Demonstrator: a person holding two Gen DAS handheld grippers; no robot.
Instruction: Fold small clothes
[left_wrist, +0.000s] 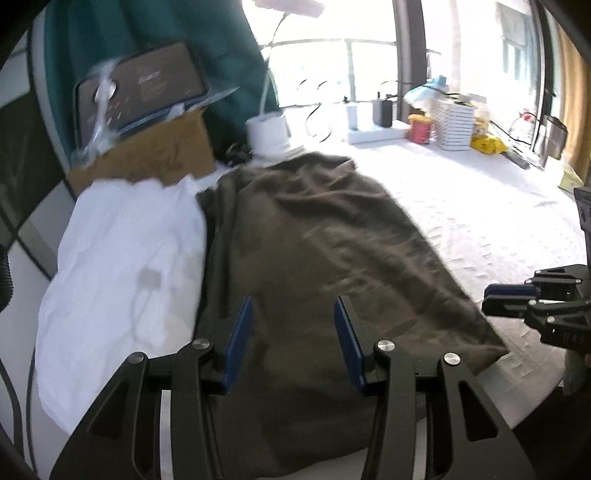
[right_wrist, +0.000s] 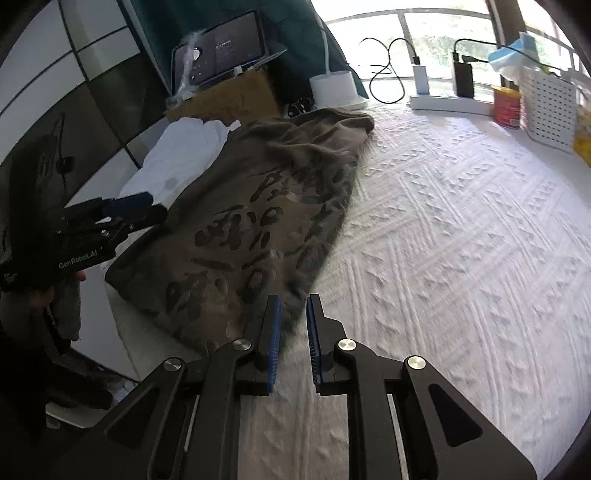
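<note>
The one legible label is "GenRobot.AI", in white letters on the black body of the left claw (right_wrist: 144, 208) at the left edge of the right wrist view. The olive-brown garment (right_wrist: 258, 221) carries a large dark brush-stroke print, apparently stylised characters, but I cannot read it. The dark box (left_wrist: 142, 92) propped at the upper left of the left wrist view has small pale lettering, too blurred to make out.

The garment is soft knit cloth, rumpled at its far end, lying lengthwise on a white bedspread (right_wrist: 461, 240) with a raised, woven chevron texture. It fills the centre of the left wrist view and the left-centre of the right wrist view. Just beside it, toward the left, sits a crumpled white garment (left_wrist: 122, 266) with a small grey tag. Behind both stand a brown cardboard box (left_wrist: 147, 158) and a round white lamp base (left_wrist: 267, 133).

The left claw has blue ribbed pads standing well apart above the brown cloth, gripping nothing. The right claw (right_wrist: 294, 325) has its blue pads drawn to a narrow gap at the garment's near edge; blurred cloth seems to lie between them, though the pads do not clearly press on it.

At the upper right are a perforated white plastic basket (right_wrist: 550, 107), a red tin (right_wrist: 508, 107) and a white power strip (right_wrist: 443, 101).
</note>
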